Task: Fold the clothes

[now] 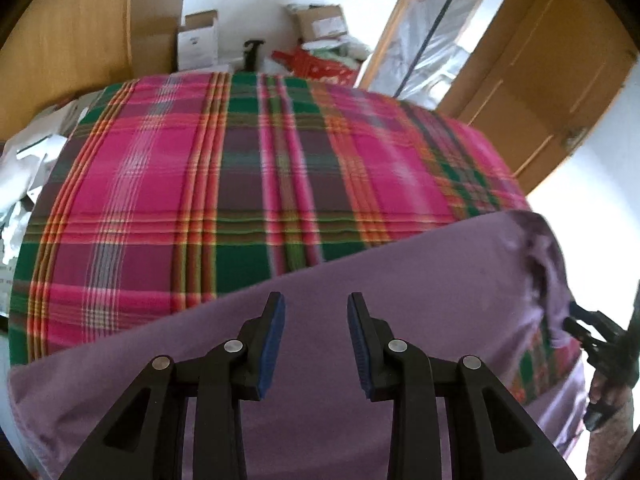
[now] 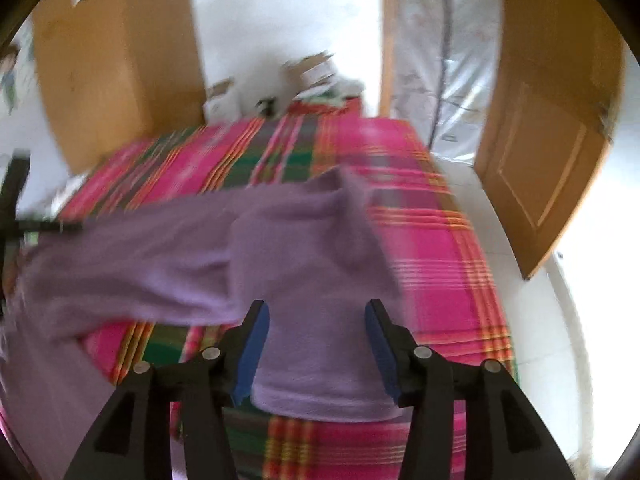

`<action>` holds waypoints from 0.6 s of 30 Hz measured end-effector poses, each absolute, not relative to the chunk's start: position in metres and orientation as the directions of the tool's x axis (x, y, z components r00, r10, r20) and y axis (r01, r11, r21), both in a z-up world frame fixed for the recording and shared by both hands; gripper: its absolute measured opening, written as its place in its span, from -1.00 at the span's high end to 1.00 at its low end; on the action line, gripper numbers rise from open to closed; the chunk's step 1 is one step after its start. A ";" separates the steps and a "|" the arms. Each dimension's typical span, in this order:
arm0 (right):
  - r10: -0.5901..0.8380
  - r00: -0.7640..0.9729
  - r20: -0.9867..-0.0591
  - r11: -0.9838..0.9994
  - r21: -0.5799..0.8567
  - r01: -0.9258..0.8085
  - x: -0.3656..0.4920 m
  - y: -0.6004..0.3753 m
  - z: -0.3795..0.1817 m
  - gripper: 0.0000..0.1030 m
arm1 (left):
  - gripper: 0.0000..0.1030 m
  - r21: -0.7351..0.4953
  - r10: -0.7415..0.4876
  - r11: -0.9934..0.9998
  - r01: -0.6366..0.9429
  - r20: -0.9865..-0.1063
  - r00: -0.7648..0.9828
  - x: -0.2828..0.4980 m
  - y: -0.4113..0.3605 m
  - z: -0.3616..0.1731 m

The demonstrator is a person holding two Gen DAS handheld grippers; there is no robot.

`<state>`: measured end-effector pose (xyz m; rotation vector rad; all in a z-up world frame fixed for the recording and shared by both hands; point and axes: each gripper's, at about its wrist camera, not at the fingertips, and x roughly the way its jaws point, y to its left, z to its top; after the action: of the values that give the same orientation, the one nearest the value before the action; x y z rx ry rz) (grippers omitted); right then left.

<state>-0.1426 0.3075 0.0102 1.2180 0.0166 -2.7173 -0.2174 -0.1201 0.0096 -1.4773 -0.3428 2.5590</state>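
While no writing is legible (boxes blurred), both tongs, left (image 1: 316,320) and right (image 2: 316,334), gape empty above the purple garment (image 2: 312,240).

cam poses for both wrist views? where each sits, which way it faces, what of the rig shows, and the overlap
Left wrist: rides the left gripper, angled down over the purple garment on the plaid cloth; own open fingers show, with the right gripper at the right edge.
Right wrist: rides the right gripper, angled down at the garment's sleeve; own open fingers show.
Shared: garment, plaid cloth, wooden door, cardboard boxes.
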 end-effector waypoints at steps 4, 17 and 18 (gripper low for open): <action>-0.099 -0.628 -0.772 -0.995 0.087 0.051 -0.144 0.338 0.000 0.02 | 0.35 -0.257 0.257 -0.964 -0.066 -0.840 -0.477 -0.219 -0.115 0.001; -0.294 -0.549 -0.782 -0.947 0.316 0.057 -0.146 0.349 -0.022 0.76 | 0.35 -0.265 0.379 -0.918 -0.295 -0.806 -0.456 -0.154 -0.048 0.034; -0.303 -0.549 -0.779 -0.944 0.323 0.062 -0.146 0.349 -0.022 0.79 | 0.35 -0.260 0.392 -0.907 -0.331 -0.808 -0.440 -0.146 -0.037 0.034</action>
<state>-0.1458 0.3490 -0.0216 1.3655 -0.3836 -2.5661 -0.1459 -0.0371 0.0344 -1.3453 -0.0874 2.3535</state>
